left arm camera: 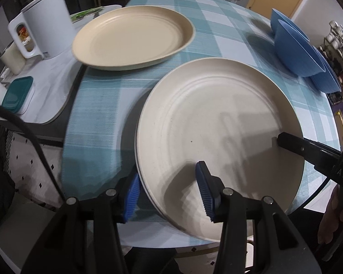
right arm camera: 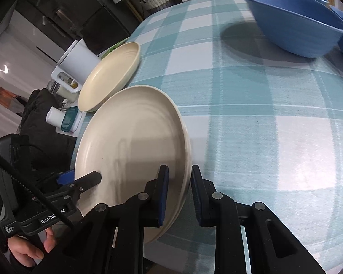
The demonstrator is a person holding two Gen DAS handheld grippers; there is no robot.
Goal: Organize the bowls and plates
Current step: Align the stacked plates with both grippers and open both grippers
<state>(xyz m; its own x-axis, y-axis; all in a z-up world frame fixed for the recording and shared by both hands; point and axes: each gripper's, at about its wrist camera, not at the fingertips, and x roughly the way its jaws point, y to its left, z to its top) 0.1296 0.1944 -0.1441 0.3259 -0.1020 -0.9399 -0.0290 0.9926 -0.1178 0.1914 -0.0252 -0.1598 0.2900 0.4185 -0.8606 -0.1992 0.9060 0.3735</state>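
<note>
Two cream plates (left arm camera: 217,125) (right arm camera: 130,137) are stacked at the near edge of the checked table, and both grippers hold them. My left gripper (left arm camera: 168,193) (right arm camera: 80,179) straddles the stack's left rim, one blue pad outside it and one over the plate face. On the opposite rim my right gripper (right arm camera: 178,171) is shut, and its upper finger (left arm camera: 292,145) rests on the plate. The stack looks sharp while the table is blurred. A tan plate (left arm camera: 132,38) (right arm camera: 109,77) lies alone at the far left. Nested blue bowls (left arm camera: 297,50) (right arm camera: 292,22) stand at the far right.
A white kettle (left arm camera: 45,29) (right arm camera: 77,64) and a teal-lidded box (left arm camera: 17,94) (right arm camera: 68,118) sit on a side counter left of the table. The teal checked cloth (left arm camera: 217,22) (right arm camera: 263,114) lies bare between plates and bowls. A person's hand (right arm camera: 32,248) grips the left tool.
</note>
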